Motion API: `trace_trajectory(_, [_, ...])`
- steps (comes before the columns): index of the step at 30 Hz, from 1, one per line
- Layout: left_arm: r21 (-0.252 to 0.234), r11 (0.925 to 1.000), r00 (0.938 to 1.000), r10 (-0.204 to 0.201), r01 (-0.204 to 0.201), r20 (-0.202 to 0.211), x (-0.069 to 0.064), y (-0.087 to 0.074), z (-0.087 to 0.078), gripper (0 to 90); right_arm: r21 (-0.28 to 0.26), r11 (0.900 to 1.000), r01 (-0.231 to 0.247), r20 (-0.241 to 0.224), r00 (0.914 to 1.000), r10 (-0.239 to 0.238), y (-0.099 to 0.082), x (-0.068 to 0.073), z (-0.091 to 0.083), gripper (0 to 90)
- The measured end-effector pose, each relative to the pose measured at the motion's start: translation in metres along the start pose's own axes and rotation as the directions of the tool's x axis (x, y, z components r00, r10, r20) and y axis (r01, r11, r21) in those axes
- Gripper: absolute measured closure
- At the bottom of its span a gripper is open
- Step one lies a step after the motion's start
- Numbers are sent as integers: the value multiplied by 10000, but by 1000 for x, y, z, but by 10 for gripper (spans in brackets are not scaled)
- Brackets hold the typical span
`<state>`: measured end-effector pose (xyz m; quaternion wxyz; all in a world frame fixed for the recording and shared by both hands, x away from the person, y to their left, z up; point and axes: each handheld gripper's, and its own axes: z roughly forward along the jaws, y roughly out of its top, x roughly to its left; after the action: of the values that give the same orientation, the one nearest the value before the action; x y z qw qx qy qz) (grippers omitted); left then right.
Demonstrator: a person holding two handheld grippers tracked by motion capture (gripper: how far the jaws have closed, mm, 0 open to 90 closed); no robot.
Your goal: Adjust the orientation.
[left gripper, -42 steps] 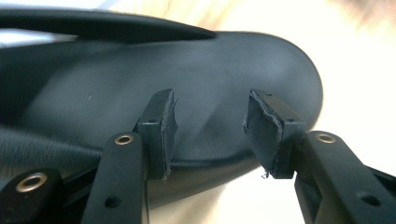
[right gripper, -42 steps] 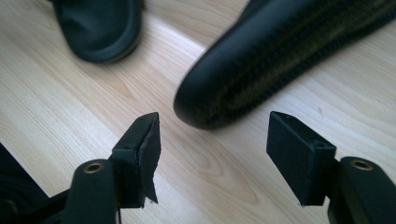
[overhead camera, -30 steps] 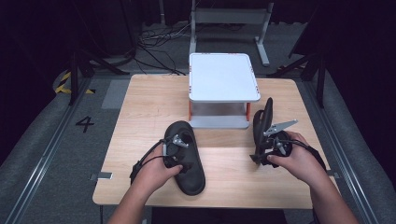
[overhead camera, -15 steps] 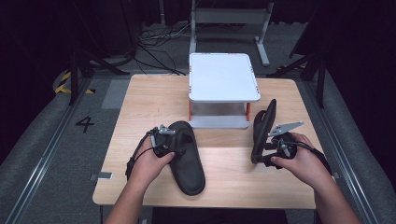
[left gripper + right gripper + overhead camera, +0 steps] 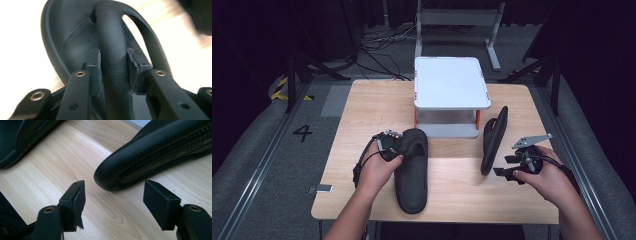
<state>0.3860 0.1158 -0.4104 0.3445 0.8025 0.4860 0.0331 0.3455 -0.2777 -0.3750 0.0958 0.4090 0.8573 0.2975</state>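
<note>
1. 2 black slippers are lying on the worktop (image 5: 362,100) in front of the white rack (image 5: 451,82), and neither one is sitting on that rack yet.
2. We are clamping the left gripper (image 5: 113,72) on the strap of the left slipper (image 5: 412,170); its jaws have just been closing, and in the left gripper view both pads (image 5: 94,71) are pressing the strap from either side.
3. That left slipper is lying flat, sole down, near the front edge of the worktop, with its toe end pointing toward the rack.
4. We are holding the right gripper (image 5: 113,202) released, its jaws standing apart just short of the right slipper (image 5: 493,137), with nothing between the pads.
5. The right slipper is standing on its edge beside the rack's right leg, its treaded sole showing in the right gripper view (image 5: 160,157).
6. We judge the work to be at an early stage: 1 slipper is gripped but not lifted, the other is still ungripped, and placing both, presumably on the rack, is left.
</note>
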Motion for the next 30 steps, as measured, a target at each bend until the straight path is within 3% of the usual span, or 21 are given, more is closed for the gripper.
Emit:
trace_trajectory(5, [-194,9990,9992,389,-391,-79,-17,3,6,680,32,10000,5,6,10000,-5,-1,-1,1,351])
trace_trajectory(6, [-323,9991,9993,295,-287,237,-21,5,11,680,61,10000,-29,10,10000,29,-1,0,1,351])
trace_trajectory(9, [-460,9989,9981,44,-16,614,-24,7,19,680,150,9999,-19,12,10000,19,-2,0,3,351])
trace_trajectory(14, [-517,9979,9961,-350,393,812,-27,10,32,680,208,9997,-127,84,9999,125,-7,-1,3,351])
trace_trajectory(18, [-167,9983,9944,-540,557,911,-26,8,40,675,173,9996,-218,131,9997,215,-9,-3,0,352])
trace_trajectory(20, [-146,9983,9936,-555,572,981,-26,7,40,617,142,9995,-270,186,9995,268,-10,-4,-2,351])
trace_trajectory(23, [-581,9971,9938,-423,485,1024,-24,8,36,513,117,9994,-331,200,9993,329,-11,-6,-3,351])
trace_trajectory(27, [-1038,9946,9984,135,-78,548,-19,11,25,415,158,9992,-362,176,9992,359,-12,-7,-2,351])
trace_trajectory(30, [-1290,9908,9987,441,-404,259,-14,13,13,393,89,9990,-437,228,9988,435,-12,-9,-2,351])
